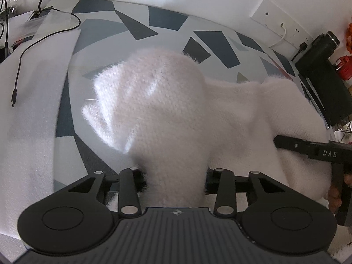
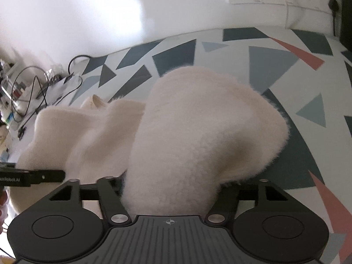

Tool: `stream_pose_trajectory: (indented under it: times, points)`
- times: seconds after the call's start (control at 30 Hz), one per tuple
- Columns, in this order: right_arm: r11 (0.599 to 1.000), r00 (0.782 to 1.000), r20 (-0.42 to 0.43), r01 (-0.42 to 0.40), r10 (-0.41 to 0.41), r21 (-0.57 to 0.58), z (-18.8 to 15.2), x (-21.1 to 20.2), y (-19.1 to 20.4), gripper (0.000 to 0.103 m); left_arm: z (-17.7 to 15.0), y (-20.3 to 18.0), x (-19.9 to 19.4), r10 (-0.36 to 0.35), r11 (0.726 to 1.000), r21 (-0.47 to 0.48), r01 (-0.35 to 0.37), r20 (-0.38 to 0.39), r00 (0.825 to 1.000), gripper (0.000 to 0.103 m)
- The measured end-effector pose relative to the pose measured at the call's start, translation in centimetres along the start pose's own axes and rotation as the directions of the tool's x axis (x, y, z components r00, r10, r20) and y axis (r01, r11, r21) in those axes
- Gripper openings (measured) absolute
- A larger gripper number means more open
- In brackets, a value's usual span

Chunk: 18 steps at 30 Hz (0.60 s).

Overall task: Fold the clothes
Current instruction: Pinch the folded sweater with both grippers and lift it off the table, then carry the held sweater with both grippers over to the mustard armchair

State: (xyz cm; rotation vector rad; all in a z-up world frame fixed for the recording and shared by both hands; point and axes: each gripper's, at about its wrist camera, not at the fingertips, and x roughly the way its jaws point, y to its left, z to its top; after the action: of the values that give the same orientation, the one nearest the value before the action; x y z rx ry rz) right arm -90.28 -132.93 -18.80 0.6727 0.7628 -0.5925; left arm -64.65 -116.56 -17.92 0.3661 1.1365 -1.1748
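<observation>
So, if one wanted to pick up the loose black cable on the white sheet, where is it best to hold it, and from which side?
This is a judgement: grip the black cable on its straight run just above the plug, coming from above with the jaws across it. There it lies flat and alone on the white sheet, whereas further up it curves into loops.

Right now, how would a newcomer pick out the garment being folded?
Look at the table with the grey and blue triangle pattern. Over it hangs a fluffy cream-white knit sweater, bunched in both claws. Nothing else there is soft or pale; its neighbours are thin black cables.
</observation>
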Motion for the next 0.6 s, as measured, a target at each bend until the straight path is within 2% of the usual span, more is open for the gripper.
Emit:
stream_pose_trajectory:
  times: [0.07,0.1,0.2,0.4,0.6]
  points:
    - [0.999,0.999,0.001,0.038,-0.038,-0.033,0.0,0.2,0.9,0.066,0.0,-0.1,0.1,0.007,1.000,-0.003,-0.007,0.007,1.000,0.042]
    - [0.998,0.999,0.007,0.051,-0.050,-0.034,0.0,0.2,1.1,0.055,-0.1,-0.2,0.1,0.011,1.000,-0.004,-0.011,0.011,1.000,0.042]
    - [0.999,0.999,0.015,0.041,-0.041,0.006,0.2,-0.3,0.8,0.043,0.0,-0.6,0.0,0.032,0.999,-0.002,-0.032,0.019,0.999,0.039]
    - [0.999,0.993,0.112,0.039,-0.036,-0.027,0.1,-3.3,2.1,0.038,0.3,-0.8,-1.9,0.040,0.999,0.007,-0.040,0.073,0.997,0.033]
    - [0.998,0.976,0.217,0.041,-0.028,-0.054,0.7,-7.0,4.7,0.037,0.7,-1.1,-5.5,0.024,1.000,0.009,-0.025,0.173,0.985,0.032]
